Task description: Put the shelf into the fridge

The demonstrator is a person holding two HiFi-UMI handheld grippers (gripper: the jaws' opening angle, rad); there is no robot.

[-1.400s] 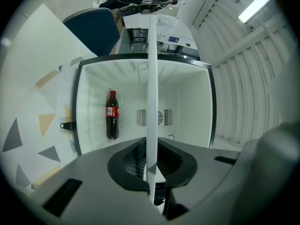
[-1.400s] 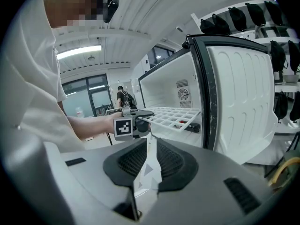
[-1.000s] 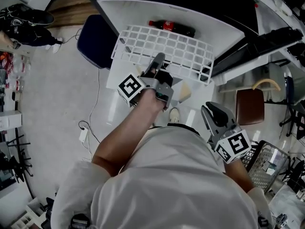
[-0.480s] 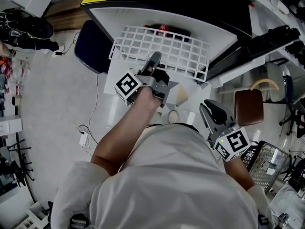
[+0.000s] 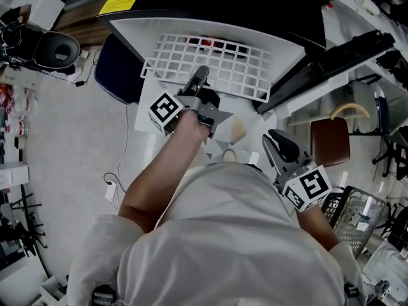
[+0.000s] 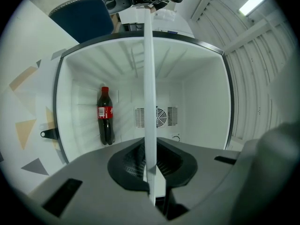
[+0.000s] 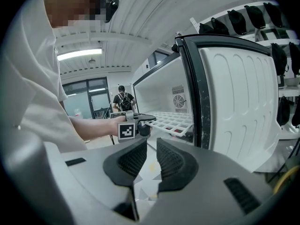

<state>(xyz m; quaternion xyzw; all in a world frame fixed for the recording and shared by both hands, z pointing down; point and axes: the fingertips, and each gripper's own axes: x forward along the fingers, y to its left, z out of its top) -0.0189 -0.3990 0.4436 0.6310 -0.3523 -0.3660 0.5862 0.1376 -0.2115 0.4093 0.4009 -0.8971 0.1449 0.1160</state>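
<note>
Shelf (image 5: 213,65): white grid, level, far part inside fridge (image 5: 153,29) mouth over bottle (image 6: 105,116), near edge outside.
Left gripper (image 5: 199,81): we hold it clamped on shelf's near edge.
Right gripper (image 5: 280,146): jaws slightly apart, empty.
Remaining, we judge: slide home, release.

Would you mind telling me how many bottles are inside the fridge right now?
1. One dark soda bottle with a red label lies inside the fridge, beneath the white shelf. The shelf could hide others.
</note>
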